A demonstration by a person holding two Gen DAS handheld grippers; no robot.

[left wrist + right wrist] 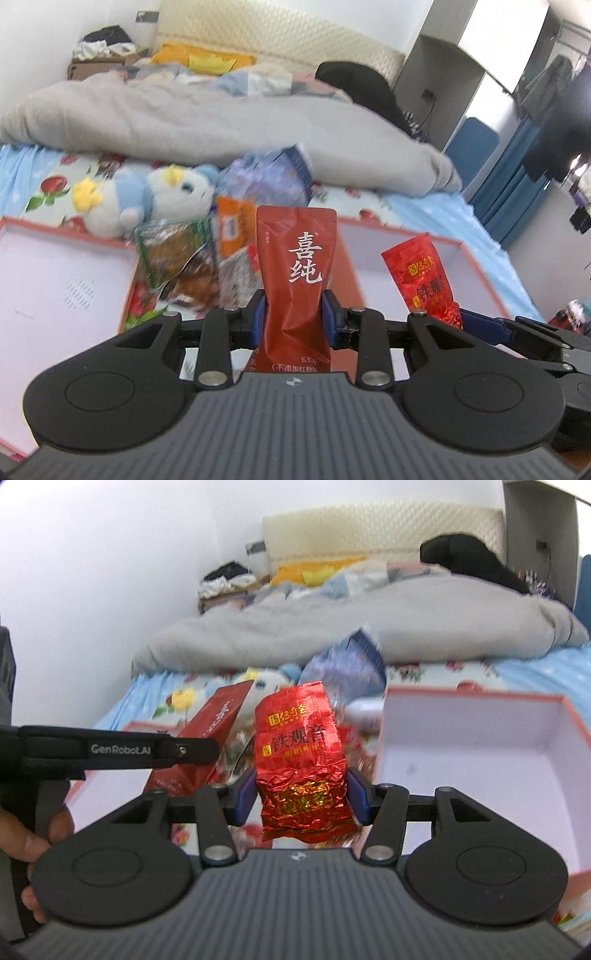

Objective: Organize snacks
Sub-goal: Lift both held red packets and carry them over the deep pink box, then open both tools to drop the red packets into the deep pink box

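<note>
The left gripper [294, 317] pinches a dark red sachet [295, 273] across its lower half, the blue pads creasing the film inward; the sachet stands upright between them, its top edge free above the pads. The right gripper [302, 794] is clamped on a red foil tea packet [301, 760], the pads pressing its crumpled lower part.

Both packs look light and soft; the sachet film seems thin and pliant, so it would probably sag or twist if held near a corner; the mid-body hold looks sound. The foil packet looks firmer and blocky, yet glossy, so it may slide under a loose grip; holding across its broad faces seems wise.

Beyond the left gripper lies a heap of snack packets [195, 258]; to its left sits an open pink-rimmed box [66, 225]; a second pink-rimmed box [480, 698] sits right of the right gripper; all rest on a floral bedsheet [48, 184].
</note>
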